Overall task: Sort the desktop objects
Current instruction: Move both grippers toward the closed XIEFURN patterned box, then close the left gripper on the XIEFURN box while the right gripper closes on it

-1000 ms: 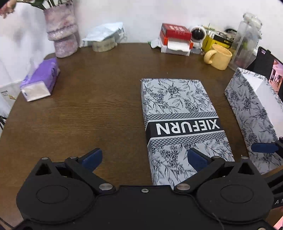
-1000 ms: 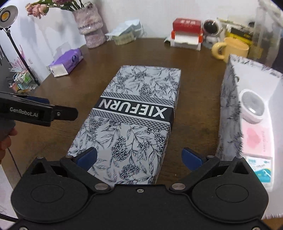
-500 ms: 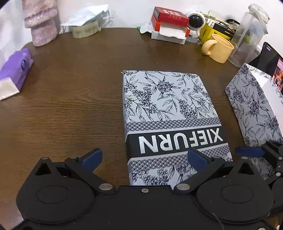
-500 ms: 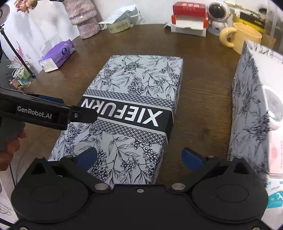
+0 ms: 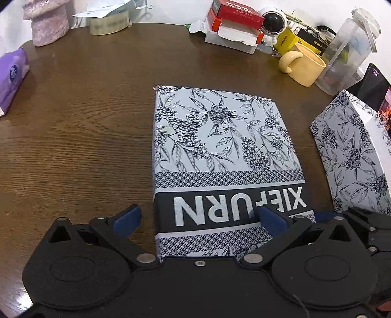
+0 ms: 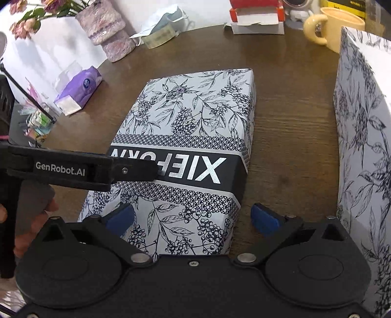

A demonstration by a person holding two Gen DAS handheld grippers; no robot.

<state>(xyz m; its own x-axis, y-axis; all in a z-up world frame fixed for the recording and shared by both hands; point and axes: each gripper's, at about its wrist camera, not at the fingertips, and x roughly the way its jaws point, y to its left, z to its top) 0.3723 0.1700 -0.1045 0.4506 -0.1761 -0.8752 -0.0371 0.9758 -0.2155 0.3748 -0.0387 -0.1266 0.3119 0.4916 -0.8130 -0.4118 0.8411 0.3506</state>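
A flat floral box lid [image 5: 220, 137] with a black XIEFURN band lies in the middle of the brown table [image 5: 85, 137]. My left gripper [image 5: 199, 217] is open low over its near left edge, one finger left of the lid and the other above the band. My right gripper [image 6: 193, 217] is open at the lid's [image 6: 195, 117] near right corner, its left finger over the lid and its right finger over bare table. From the right wrist view the left gripper [image 6: 146, 171] reaches sideways across the band. The matching box base [image 6: 361, 127] stands to the right.
Along the back edge stand a yellow mug [image 5: 305, 66], a clear bottle [image 5: 347, 49], a red and white box [image 5: 234, 27], a tape roll [image 5: 108, 23] and a pink vase [image 5: 46, 24]. A purple tissue pack [image 5: 12, 78] lies far left. A person's hand [image 6: 29, 220] holds the left gripper.
Both grippers have moved forward and lower toward the lid, which now fills more of each view. The left gripper now reaches over the XIEFURN band. The lid has not moved.
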